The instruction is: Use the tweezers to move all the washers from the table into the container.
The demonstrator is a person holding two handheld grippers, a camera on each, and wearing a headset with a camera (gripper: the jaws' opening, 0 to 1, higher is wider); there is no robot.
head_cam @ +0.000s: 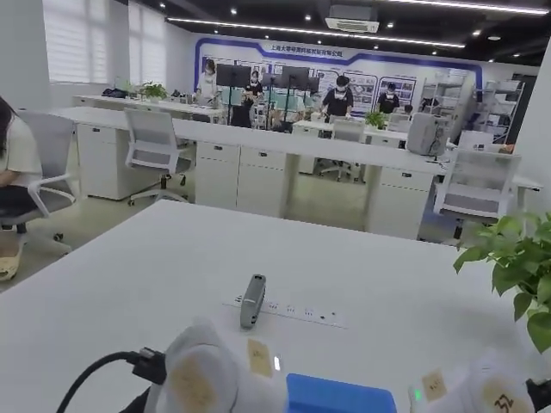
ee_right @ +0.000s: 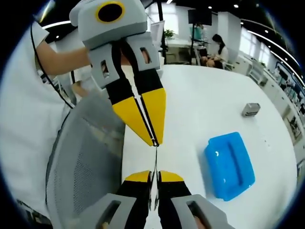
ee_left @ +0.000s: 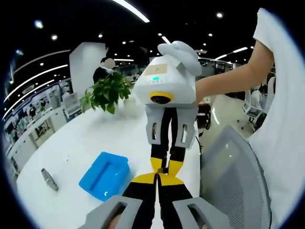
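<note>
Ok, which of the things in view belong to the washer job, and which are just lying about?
Job:
- tweezers, between the jaws of the right gripper
- blue container
- left gripper

Lying about:
- small grey device
- power strip
- potted plant
- mesh chair

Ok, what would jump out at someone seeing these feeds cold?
First, the two grippers meeting tip to tip near the table's edge: the left gripper faces the right gripper, whose jaws pinch thin metal tweezers. Next, the blue container on the white table just beside them. A leafy plant stands at the right of the head view.
</note>
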